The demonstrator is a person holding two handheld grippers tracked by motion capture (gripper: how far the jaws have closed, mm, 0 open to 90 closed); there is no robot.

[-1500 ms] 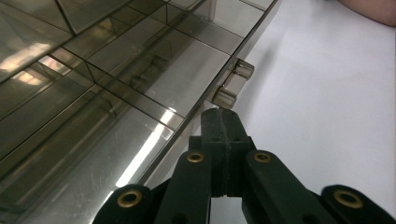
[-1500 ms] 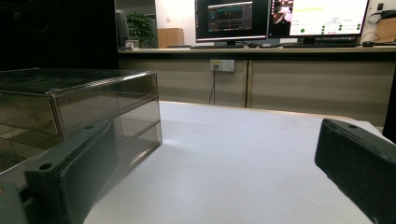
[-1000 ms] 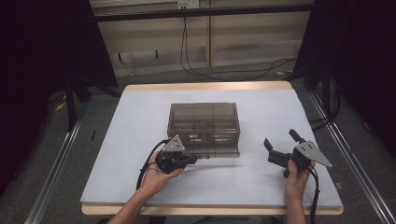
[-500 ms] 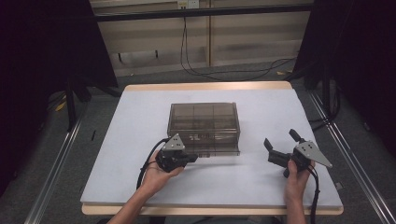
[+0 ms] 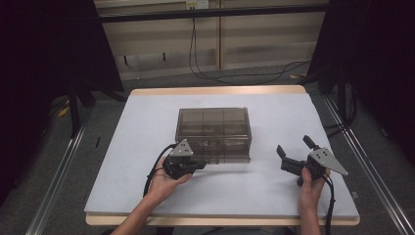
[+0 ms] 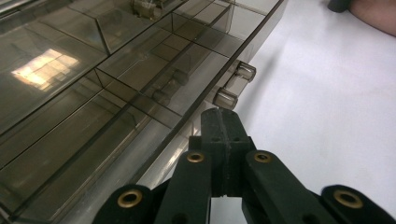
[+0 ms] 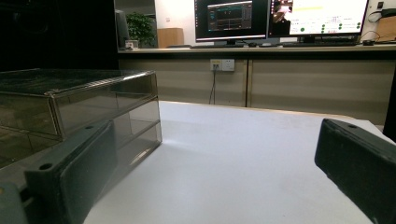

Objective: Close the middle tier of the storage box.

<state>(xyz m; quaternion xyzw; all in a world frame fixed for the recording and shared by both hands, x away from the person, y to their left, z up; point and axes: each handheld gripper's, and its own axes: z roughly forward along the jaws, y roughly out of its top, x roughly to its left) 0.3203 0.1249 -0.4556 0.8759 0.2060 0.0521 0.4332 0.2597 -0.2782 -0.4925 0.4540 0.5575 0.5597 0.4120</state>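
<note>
my left gripper (image 5: 199,165) is clenched tight at the front of the smoky plastic drawer box (image 5: 214,128), near its 2 knobs (image 6: 235,85); my right gripper (image 5: 293,151) hangs released beside it.

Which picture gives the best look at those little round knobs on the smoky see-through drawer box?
The left gripper view: two clear round knobs sit close up, just beyond the shut left gripper. The high view shows the whole box, knobs too small to tell. The right gripper view shows its side.

Beyond your white-topped table (image 5: 147,127) you face a beige panelled wall (image 5: 274,44) with cables (image 5: 195,58) hanging to grey floor (image 5: 161,81); black curtains (image 5: 44,73) flank it, and lit monitors (image 7: 231,21) stand on a counter (image 7: 252,49).
</note>
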